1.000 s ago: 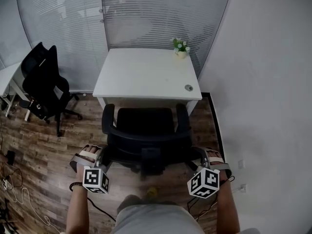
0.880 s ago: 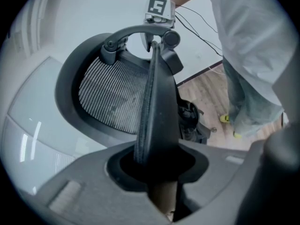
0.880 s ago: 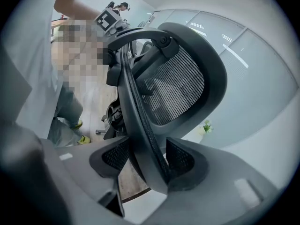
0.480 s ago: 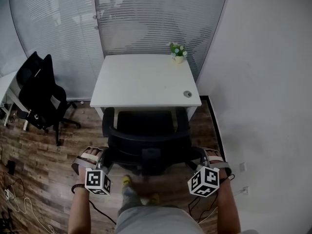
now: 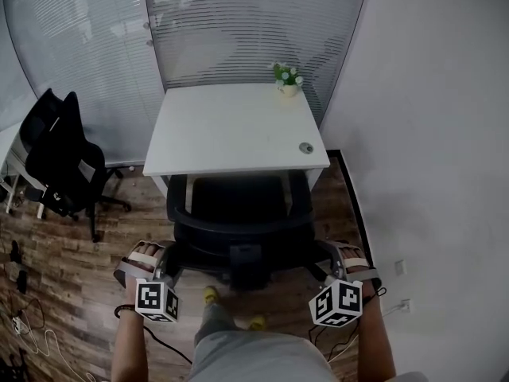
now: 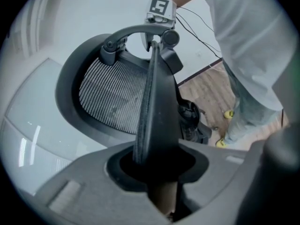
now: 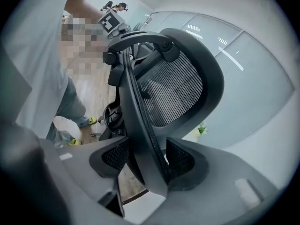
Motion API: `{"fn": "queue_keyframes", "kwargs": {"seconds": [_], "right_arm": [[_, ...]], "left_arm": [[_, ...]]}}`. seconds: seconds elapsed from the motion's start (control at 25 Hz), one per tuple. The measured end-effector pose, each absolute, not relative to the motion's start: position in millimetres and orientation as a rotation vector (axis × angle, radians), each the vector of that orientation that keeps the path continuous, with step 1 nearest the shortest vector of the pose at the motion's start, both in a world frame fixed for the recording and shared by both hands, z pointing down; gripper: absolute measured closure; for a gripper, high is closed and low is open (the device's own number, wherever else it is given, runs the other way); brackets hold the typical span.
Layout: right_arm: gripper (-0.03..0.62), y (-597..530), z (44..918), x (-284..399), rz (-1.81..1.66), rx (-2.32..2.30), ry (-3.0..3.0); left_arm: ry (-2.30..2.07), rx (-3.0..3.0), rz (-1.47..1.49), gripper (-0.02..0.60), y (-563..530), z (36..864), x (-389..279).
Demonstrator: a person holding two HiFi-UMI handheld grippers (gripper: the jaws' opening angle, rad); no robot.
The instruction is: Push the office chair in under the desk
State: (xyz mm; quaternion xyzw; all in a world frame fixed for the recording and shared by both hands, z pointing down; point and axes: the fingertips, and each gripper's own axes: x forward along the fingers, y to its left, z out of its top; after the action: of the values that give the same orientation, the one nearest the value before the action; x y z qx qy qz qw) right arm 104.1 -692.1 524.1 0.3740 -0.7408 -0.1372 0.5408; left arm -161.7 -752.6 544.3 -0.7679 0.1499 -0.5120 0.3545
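Half under the desk (image 5: 235, 126), the office chair (image 5: 238, 229) has the front of its seat and both armrests tucked beneath the white top, while its mesh backrest stands out toward the person. The left gripper (image 6: 157, 168) is clamped on the backrest's left rim, and the right gripper (image 7: 140, 165) is clamped on the right rim, the dark frame filling the gap between each pair of jaws.

The step in hand looks like the last stretch of the push. It goes best with equal pressure from both sides, straight toward the glass partition (image 5: 238, 30), so the castors don't swing the chair toward the wall (image 5: 413, 134) close on the right. The desk's side panels sit just outside the armrests, so a skewed push could catch one. From above it is hard to judge how much room the armrests have under the top, so the approach should be slow. A small potted plant (image 5: 287, 78) stands at the far corner; a hard bump might shake it.
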Motion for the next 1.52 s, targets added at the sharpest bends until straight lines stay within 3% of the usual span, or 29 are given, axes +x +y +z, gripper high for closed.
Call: {"fn": "queue_keyframes", "kwargs": {"seconds": [0.44,0.64,0.88,1.52], "right_arm": [[0.35,-687.3,519.7,104.9,-0.425,0.953,-1.771],[0.35,-684.2,514.6,108.5,-0.417,0.969,-1.754],[0.35,-670.7,502.3,119.1,-0.38,1.051,-1.791],[0.356,-653.6,451.1,139.5,-0.068,1.555,-2.098]], "left_arm": [[0.36,-2.016,-1.356,0.449,-744.8,545.6,-161.7],[0.364,-2.004,-1.416,0.326,-740.1,542.7,-169.0],[0.471,-2.043,-1.381,0.319,-726.9,523.5,-176.8],[1.14,-2.427,-0.895,0.347,-699.2,466.6,-170.8]]}}
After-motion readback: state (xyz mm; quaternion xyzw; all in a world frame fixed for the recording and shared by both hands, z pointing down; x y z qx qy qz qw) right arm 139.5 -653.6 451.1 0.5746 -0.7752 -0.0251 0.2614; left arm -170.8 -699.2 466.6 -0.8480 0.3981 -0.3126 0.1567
